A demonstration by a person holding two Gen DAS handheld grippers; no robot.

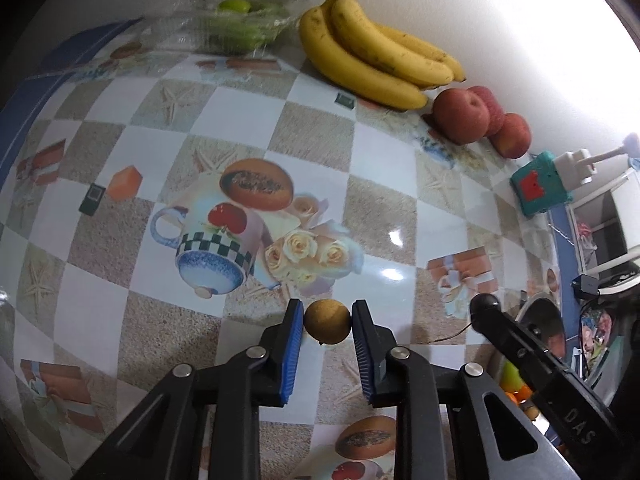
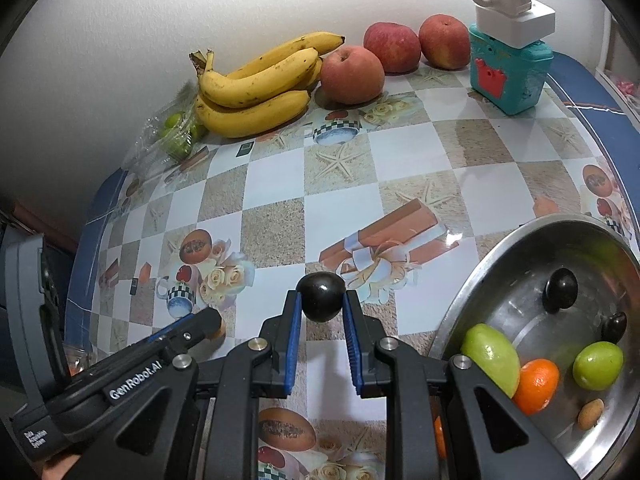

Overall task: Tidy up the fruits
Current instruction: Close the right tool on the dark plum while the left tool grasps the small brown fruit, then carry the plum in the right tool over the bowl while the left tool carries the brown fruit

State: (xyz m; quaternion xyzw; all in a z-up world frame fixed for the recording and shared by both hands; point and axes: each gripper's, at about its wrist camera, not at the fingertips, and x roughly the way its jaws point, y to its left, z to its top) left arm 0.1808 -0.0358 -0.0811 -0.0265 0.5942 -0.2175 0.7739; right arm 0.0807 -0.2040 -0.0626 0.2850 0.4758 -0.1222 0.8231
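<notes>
Left tongs [image 1: 327, 322] clenched on a small round tan fruit [image 1: 327, 321], both blue pads pressing its sides, just above the checkered surface [image 1: 100, 304]. Right tongs [image 2: 322, 303] clenched on a dark round plum [image 2: 322, 297], held over the surface near the printed gift-box picture. Steel bowl [image 2: 504, 256] sits just right of the right tongs, at the surface's near right; inside it: two more dark plums [image 2: 562, 290], two green fruits [image 2: 598, 365], an orange [image 2: 537, 385], one small tan fruit [image 2: 591, 413]. Left tongs' tip visible in right view at lower left, well apart from the bowl. Along the far wall, left to right: clear bag of green fruit [image 2: 176, 130], banana bunch [image 2: 256, 88] touching the first of three apples [image 2: 352, 74], then a teal toy box [image 2: 510, 76] with a white adapter [image 2: 514, 14] on top. Bananas and apples sit on the surface, well apart from both tongs.
</notes>
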